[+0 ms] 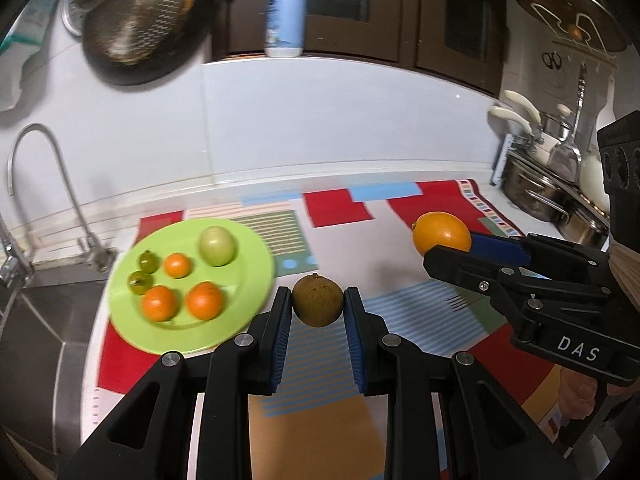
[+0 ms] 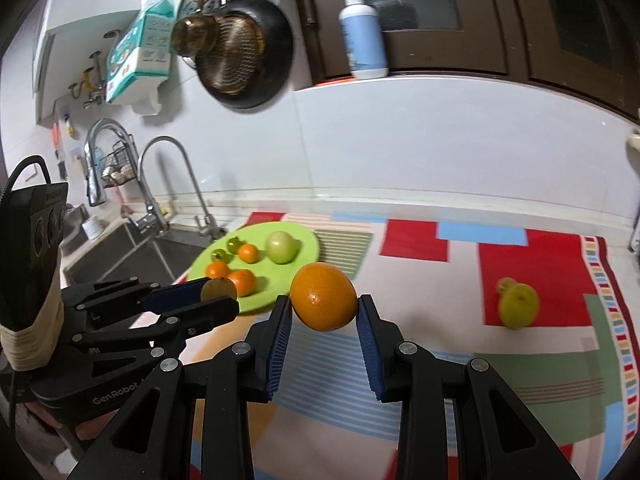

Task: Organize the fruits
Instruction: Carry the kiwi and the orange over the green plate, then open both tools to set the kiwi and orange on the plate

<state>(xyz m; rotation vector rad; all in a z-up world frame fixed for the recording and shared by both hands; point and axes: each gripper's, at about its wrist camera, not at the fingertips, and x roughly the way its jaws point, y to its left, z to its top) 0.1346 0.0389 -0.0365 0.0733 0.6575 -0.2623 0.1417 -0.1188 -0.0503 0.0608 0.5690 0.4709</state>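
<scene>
Above the patchwork-patterned cloth (image 1: pixel 332 408) on the tabletop, the left gripper (image 1: pixel 317 308) has its blue-padded fingers closed on a round brown kiwi (image 1: pixel 317 300), while the right gripper (image 2: pixel 323 312) clamps a large orange (image 2: pixel 323 297). Beyond them, a lime-green plastic plate (image 1: pixel 248 276) beside the sink holds small oranges and green fruits. A yellow-green apple (image 2: pixel 518 305) lies apart on the cloth.

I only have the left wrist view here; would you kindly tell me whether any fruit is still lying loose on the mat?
Observer: Yes, a green apple lies on a red patch of the mat, out to the right of the right gripper.
Operator: Thank you. Is the orange properly seated in that gripper?
Observer: The orange sits squarely between both blue pads, lifted off the mat.
Operator: And beyond the faucet I see?
Observer: A second faucet stands further left over the sink.
</scene>
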